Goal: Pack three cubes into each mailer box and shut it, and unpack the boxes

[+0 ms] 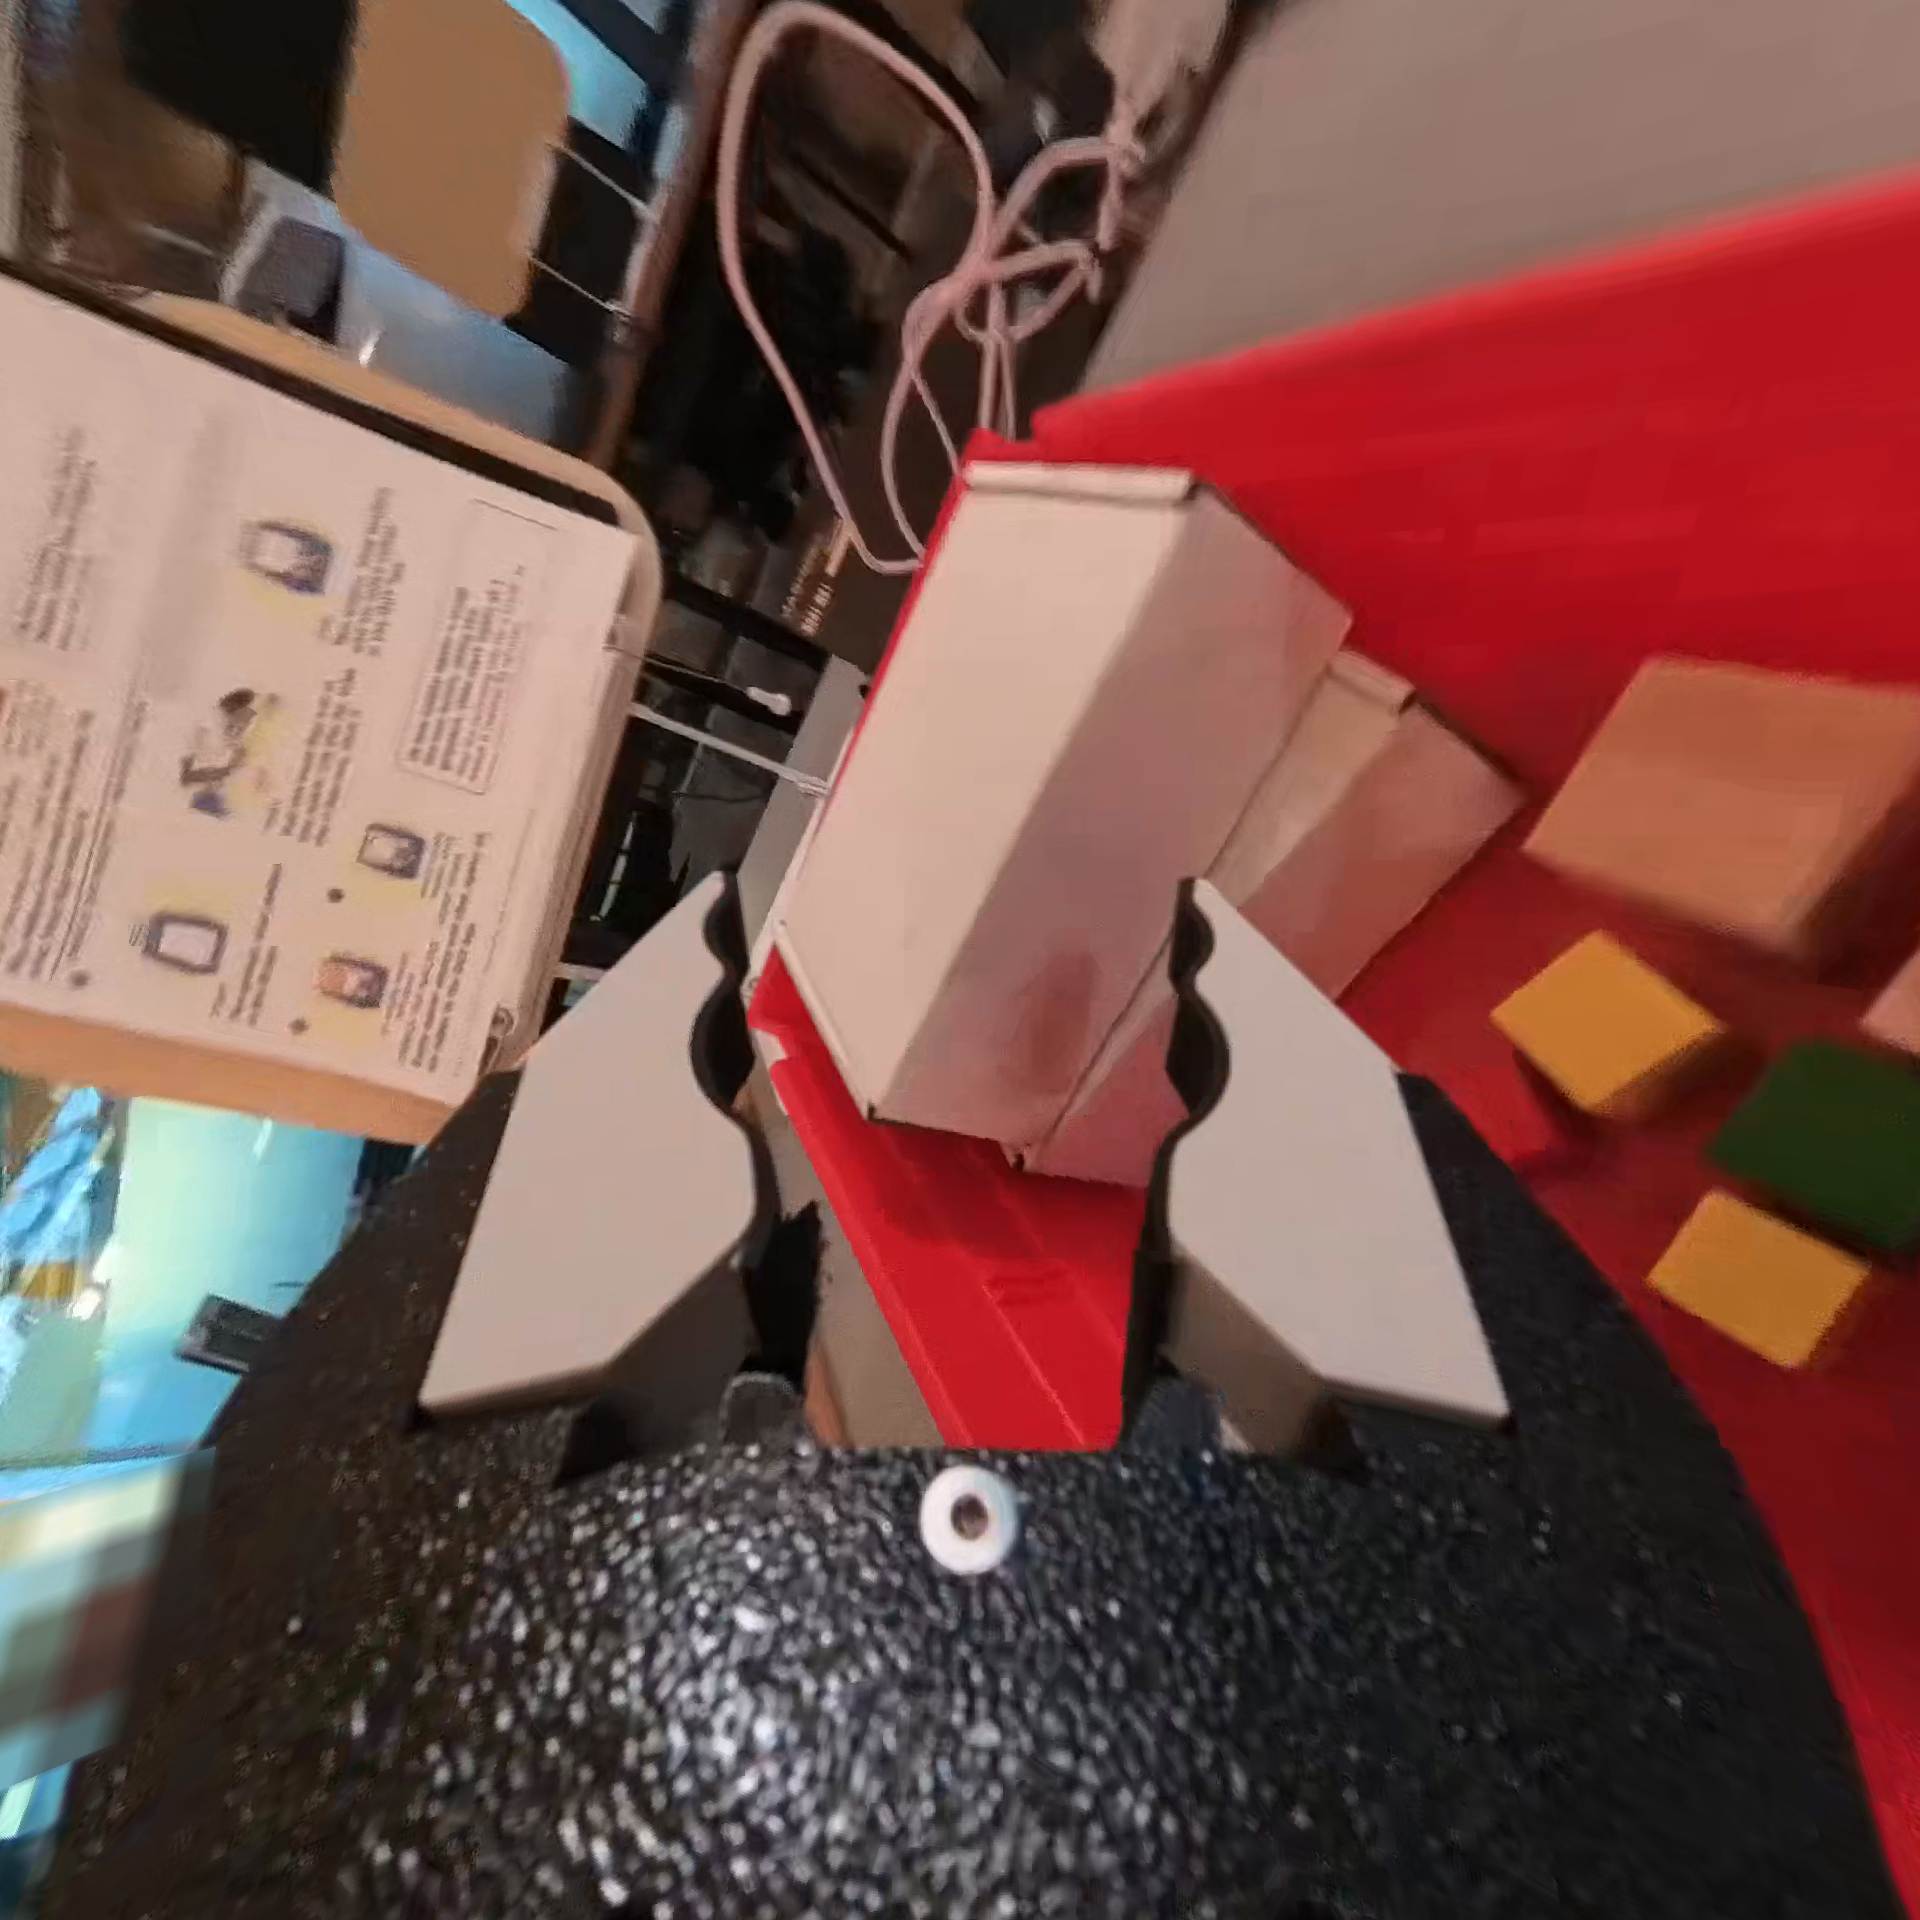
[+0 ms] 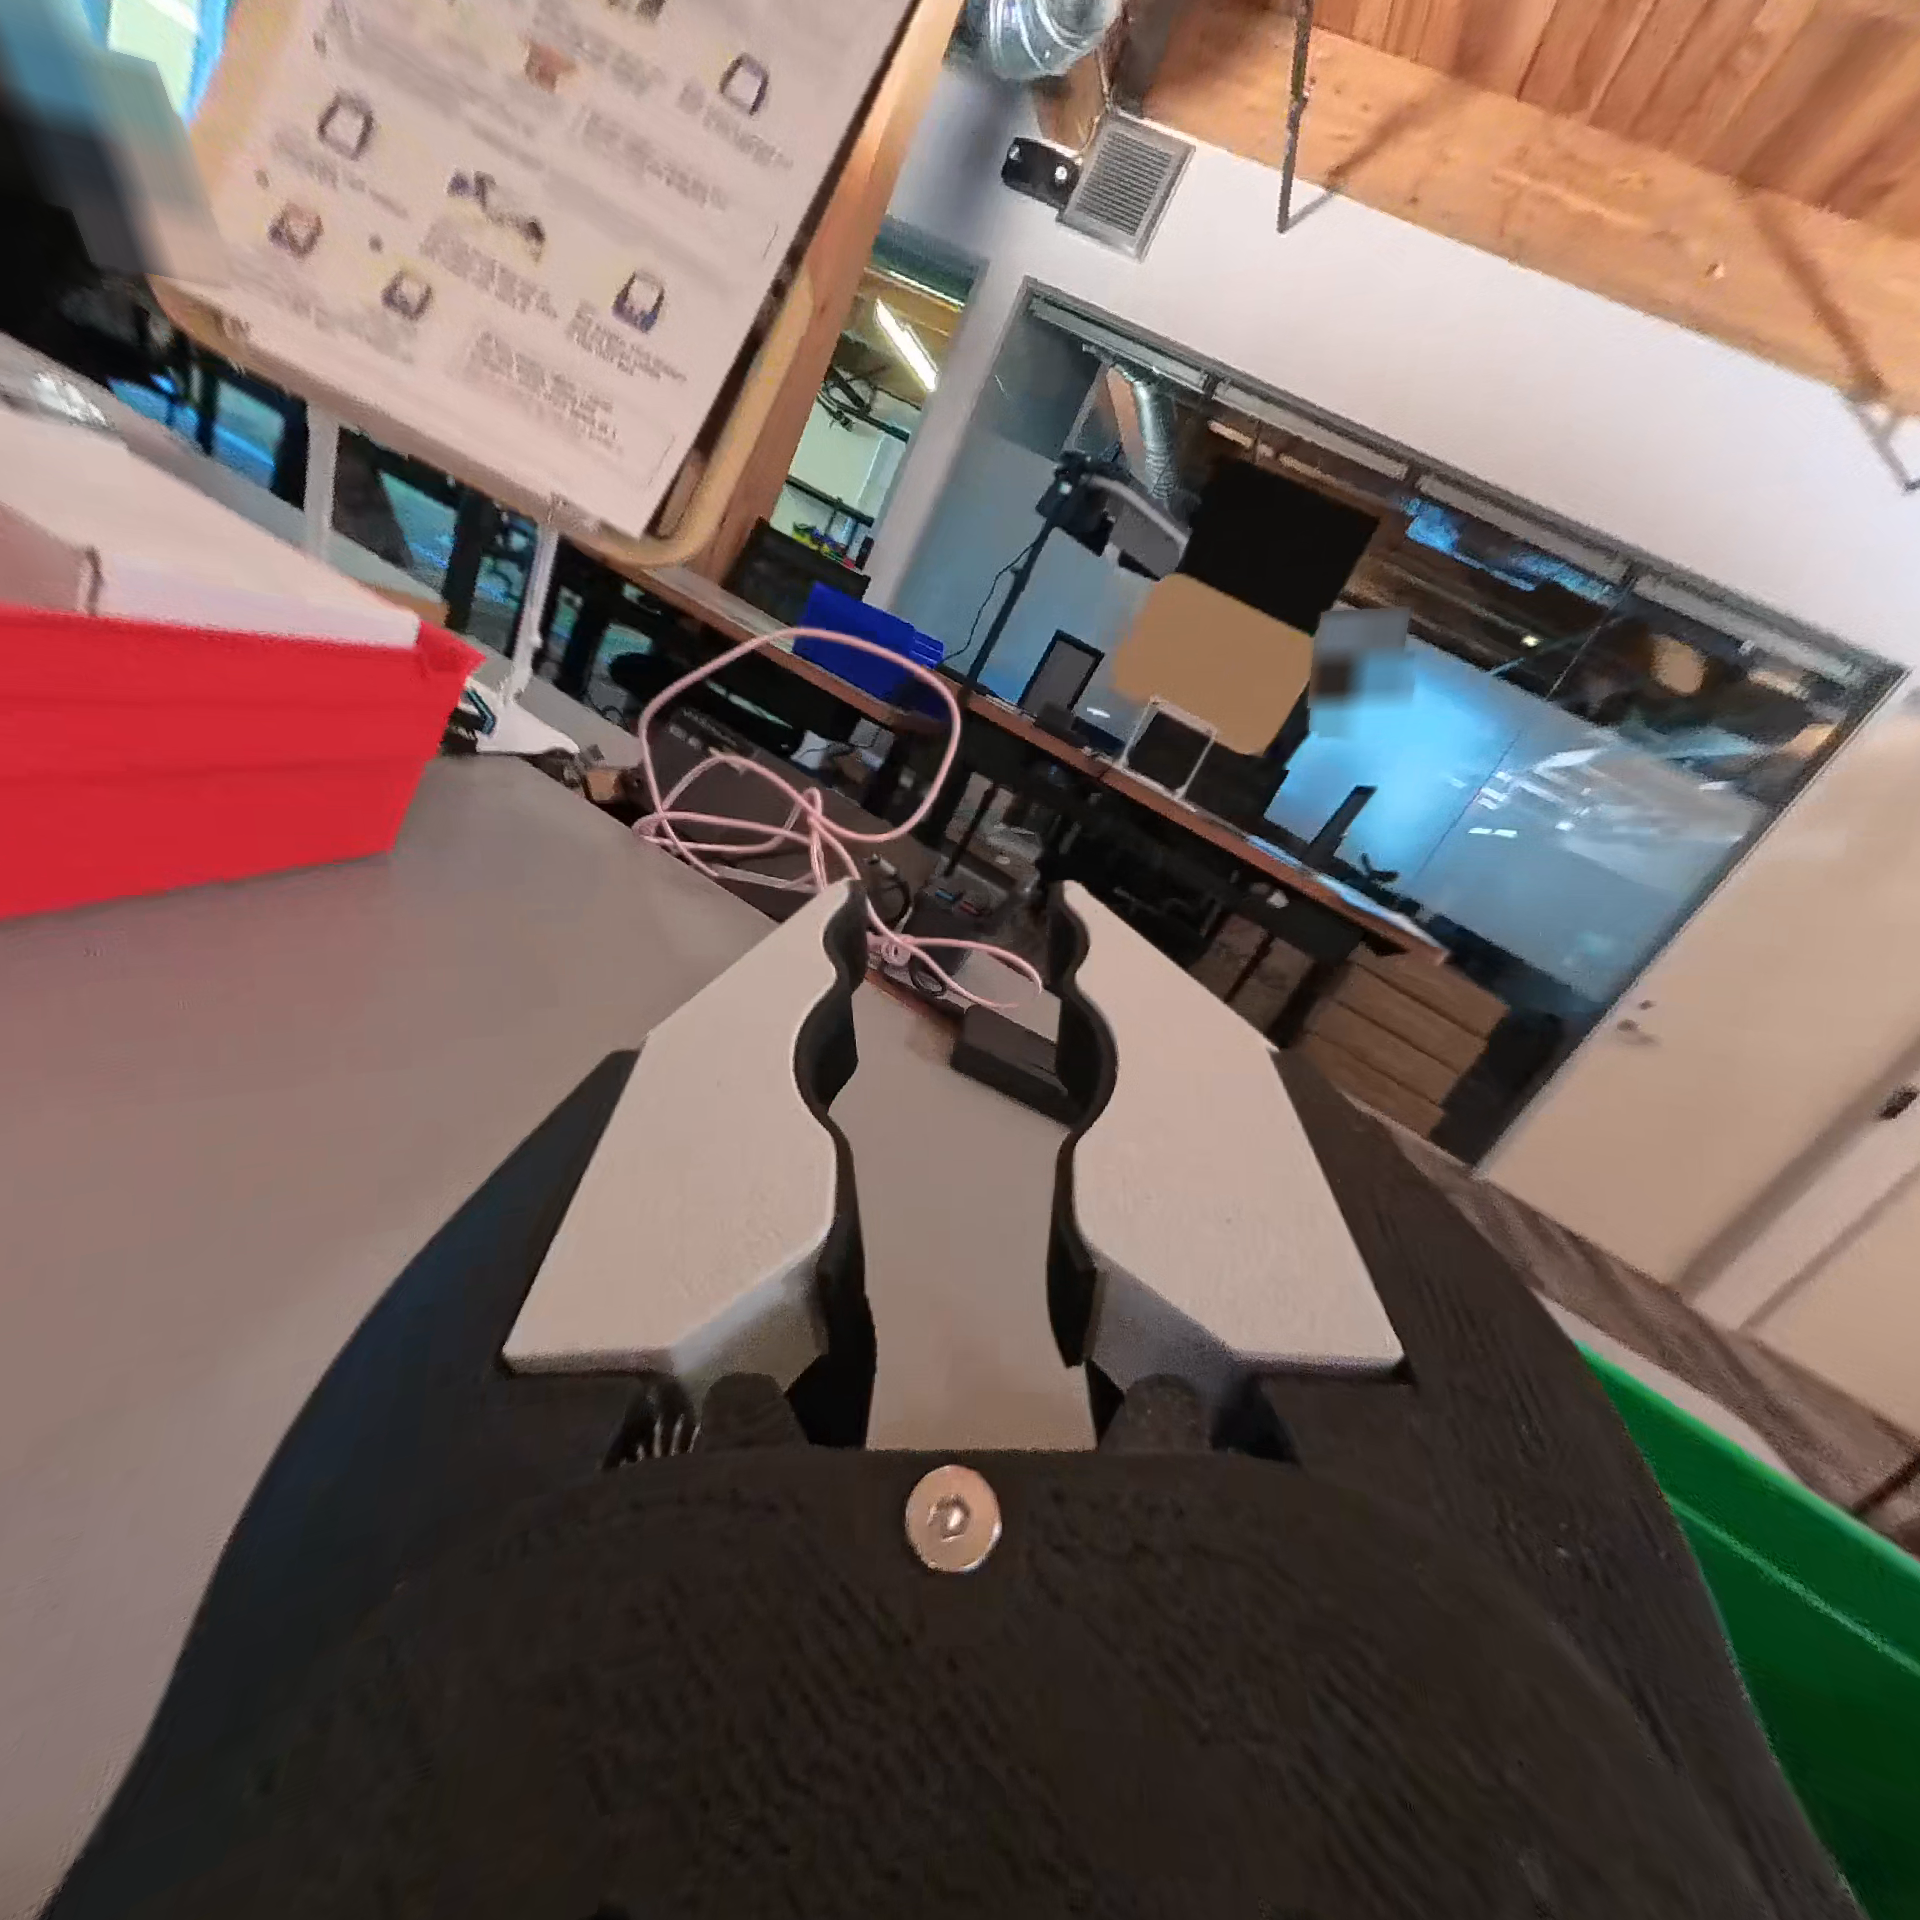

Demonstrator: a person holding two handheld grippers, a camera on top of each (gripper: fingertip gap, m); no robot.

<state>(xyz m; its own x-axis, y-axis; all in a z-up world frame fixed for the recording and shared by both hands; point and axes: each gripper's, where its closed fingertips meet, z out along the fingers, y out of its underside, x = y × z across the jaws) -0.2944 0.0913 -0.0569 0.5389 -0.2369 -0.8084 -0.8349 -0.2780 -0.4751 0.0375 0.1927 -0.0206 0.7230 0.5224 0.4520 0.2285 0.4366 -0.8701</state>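
Left gripper (image 1: 961, 935) gapes around closed white mailer box (image 1: 1039, 769) in red tray (image 1: 1558, 468) | cubes (image 1: 1605, 1018) lie beside | right gripper (image 2: 956, 935) open, bare, over grey table (image 2: 260, 1039), pink cord (image 2: 790, 790) ahead

White wall (image 2: 1455, 312), wood ceiling (image 2: 1558, 94), glass partition (image 2: 1507, 790), long desk (image 2: 1195, 790).

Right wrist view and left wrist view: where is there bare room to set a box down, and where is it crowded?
Free: the grey tabletop between the red tray and the right gripper, short of the pink cable. Inside the tray, the red floor beyond the white mailer boxes. Crowded: the corner with yellow cubes, green cube and a tan box.
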